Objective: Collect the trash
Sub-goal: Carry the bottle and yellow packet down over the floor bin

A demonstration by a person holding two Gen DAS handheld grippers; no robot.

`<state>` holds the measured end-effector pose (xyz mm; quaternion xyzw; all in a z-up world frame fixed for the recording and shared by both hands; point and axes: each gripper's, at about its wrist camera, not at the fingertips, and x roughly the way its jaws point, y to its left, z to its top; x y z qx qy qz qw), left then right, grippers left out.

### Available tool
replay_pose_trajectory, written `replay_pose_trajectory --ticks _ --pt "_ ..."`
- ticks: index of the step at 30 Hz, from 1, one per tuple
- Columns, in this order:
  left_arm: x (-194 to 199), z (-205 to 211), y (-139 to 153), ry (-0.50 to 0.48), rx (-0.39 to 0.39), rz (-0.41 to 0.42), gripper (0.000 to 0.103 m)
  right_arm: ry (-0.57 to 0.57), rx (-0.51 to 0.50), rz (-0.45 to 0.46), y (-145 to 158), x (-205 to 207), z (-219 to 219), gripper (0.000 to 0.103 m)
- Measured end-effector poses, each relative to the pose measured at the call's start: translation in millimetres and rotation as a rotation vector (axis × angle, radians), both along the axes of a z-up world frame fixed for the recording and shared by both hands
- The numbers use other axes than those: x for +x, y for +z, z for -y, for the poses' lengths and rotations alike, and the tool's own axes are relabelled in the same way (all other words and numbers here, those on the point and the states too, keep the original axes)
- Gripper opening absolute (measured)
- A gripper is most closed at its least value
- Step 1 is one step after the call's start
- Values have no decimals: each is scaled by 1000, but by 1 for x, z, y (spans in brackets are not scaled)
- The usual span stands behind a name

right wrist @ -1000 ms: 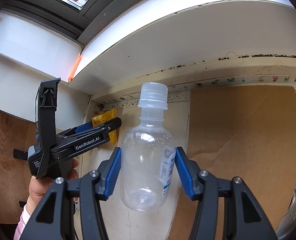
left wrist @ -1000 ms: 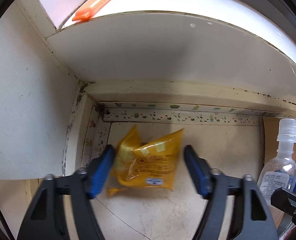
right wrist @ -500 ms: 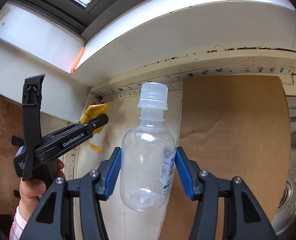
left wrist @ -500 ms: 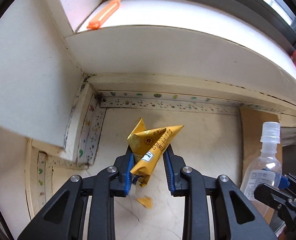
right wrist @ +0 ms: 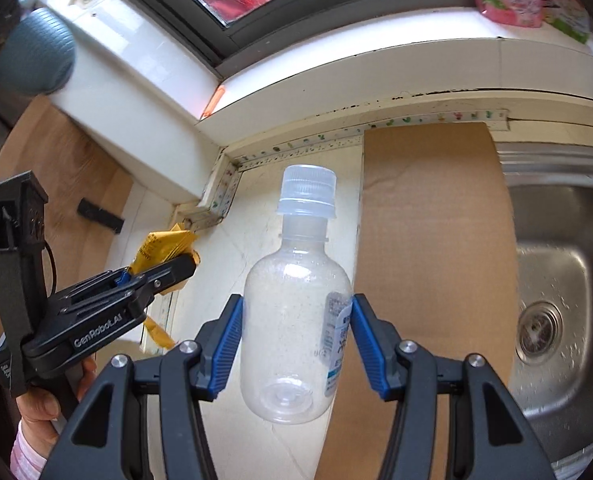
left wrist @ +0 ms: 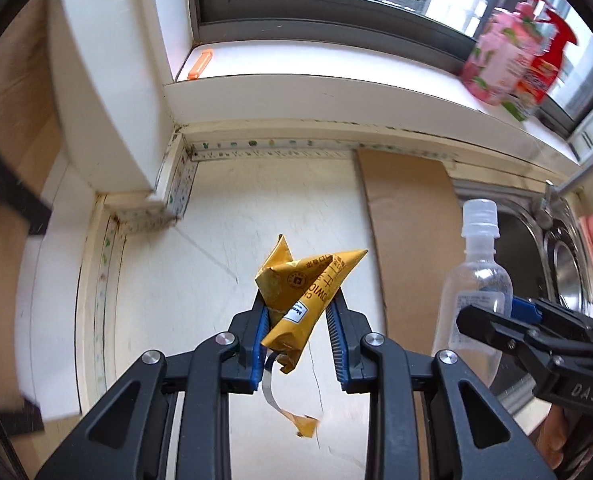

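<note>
My left gripper [left wrist: 298,312] is shut on a crumpled yellow wrapper [left wrist: 302,286], held up above the white counter [left wrist: 224,248]; a torn yellow strip [left wrist: 302,424] dangles below it. My right gripper [right wrist: 294,332] is shut on an empty clear plastic bottle [right wrist: 296,320] with a white cap, upright between the blue pads. The right wrist view shows the left gripper [right wrist: 168,270] with the wrapper [right wrist: 162,246] at the left, a hand beneath it. The left wrist view shows the bottle [left wrist: 474,284] and the right gripper [left wrist: 508,310] at the right.
A brown cardboard sheet [right wrist: 436,220] lies on the counter beside a steel sink [right wrist: 552,300]. A white windowsill [left wrist: 336,84] carries an orange clip [left wrist: 200,65] and pink and red pouches [left wrist: 508,60]. A wooden panel [right wrist: 76,176] stands left.
The left gripper closed on the yellow wrapper and lifted it off the counter. Both grippers rose and drew back from the corner, the bottle still held in the right one.
</note>
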<state>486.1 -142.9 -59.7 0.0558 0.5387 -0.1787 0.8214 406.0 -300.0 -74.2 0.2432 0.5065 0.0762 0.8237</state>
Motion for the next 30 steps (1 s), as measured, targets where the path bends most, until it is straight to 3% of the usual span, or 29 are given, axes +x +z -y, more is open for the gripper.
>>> replay_pose_trajectory --ticks 10,18,23,30 --pt "-150 -29 65 -139 -39 49 25 1 -45 8 42 -135 -10 54" --pt "-262 -44 92 -245 -71 59 25 42 -66 1 55 -244 -39 54" --pt "-334 -60 93 -289 -94 28 25 105 -92 -19 53 -306 -65 54" --pt "-404 -81 69 -317 -99 26 25 234 -143 -23 33 -370 -95 54"
